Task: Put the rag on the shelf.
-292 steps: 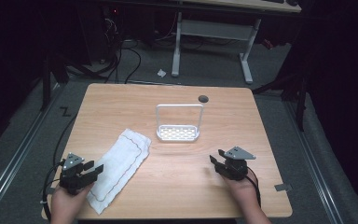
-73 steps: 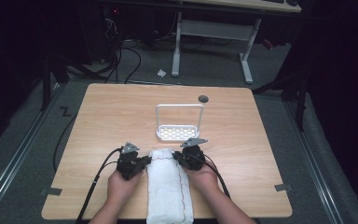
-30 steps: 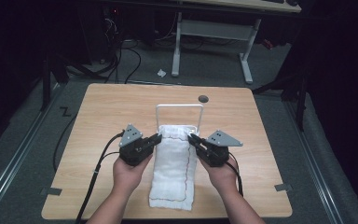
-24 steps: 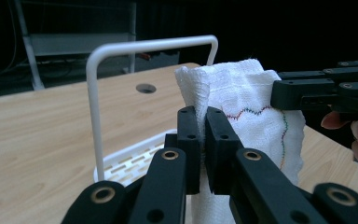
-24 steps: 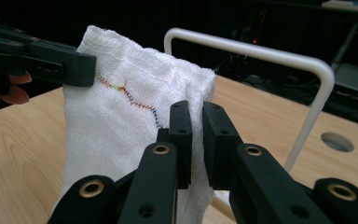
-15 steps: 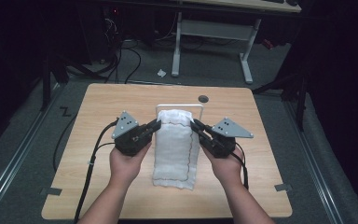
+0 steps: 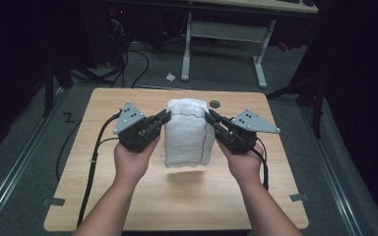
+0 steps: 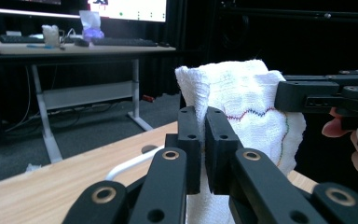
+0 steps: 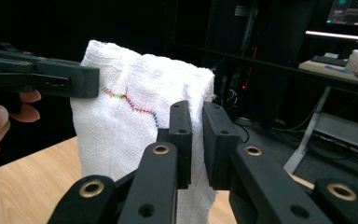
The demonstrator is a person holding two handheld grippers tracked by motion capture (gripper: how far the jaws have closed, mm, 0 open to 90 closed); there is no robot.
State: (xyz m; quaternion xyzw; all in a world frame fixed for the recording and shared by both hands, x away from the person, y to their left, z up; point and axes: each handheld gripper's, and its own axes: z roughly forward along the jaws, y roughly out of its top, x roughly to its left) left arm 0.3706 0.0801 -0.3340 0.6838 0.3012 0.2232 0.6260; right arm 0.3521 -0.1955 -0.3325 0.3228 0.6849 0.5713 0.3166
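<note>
Rack (image 8: 130, 164) behind towel (image 8: 242, 107), left gripper view

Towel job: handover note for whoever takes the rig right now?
Left gripper: shut on the towel's upper left edge.
Right gripper: shut on its upper right edge.
Towel: white, held up between both, hanging clear of the table; its shadow falls below it.
White wire rack: on the table behind the towel.
Done: towel gripped and raised.
Left: probably draping it over the rack, then releasing.

White towel (image 9: 140, 135) hanging (colourful stitching), right tool (image 9: 197, 133) pinching its edge
</note>
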